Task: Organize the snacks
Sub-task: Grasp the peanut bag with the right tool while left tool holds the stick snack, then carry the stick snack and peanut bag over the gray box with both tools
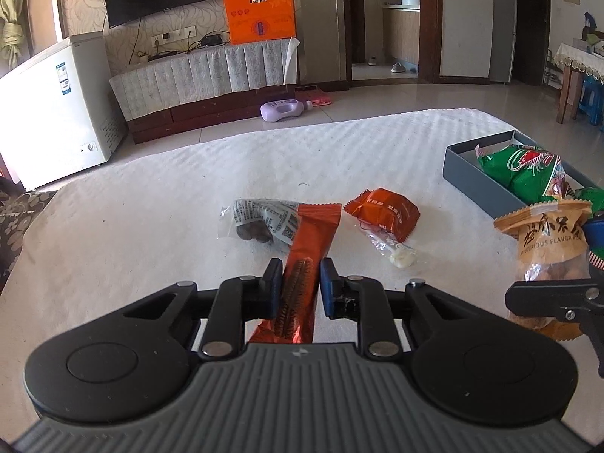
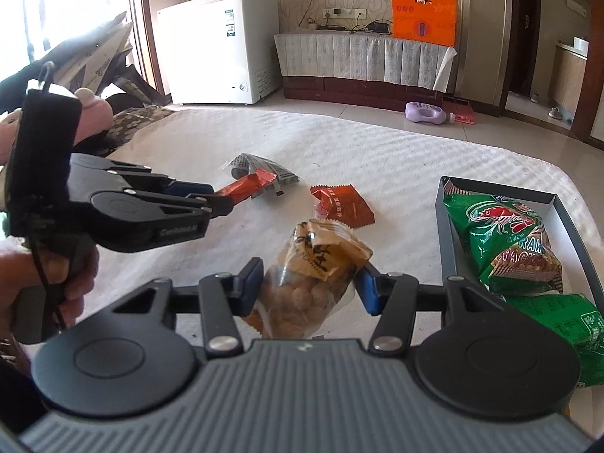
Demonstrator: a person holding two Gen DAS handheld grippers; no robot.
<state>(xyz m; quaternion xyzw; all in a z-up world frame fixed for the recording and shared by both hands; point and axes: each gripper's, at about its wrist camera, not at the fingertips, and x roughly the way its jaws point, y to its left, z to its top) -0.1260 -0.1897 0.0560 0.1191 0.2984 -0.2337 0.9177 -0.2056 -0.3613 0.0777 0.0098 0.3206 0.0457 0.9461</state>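
left claw: clenched on orange wafer bar, lifted off the white bench. centre: grey printed packet and orange packet, loose. right claw: grasping peanut bag. far right: grey box with green packs. risk: the slick bag may slip before reaching the box.

"URIOUS FLAVOR" can be read (its start and end cut off) on the tan nut bag. On the green snack bag in the grey box, "RAW" is printed above partly readable "ACK" letters; other print is too small to be read.
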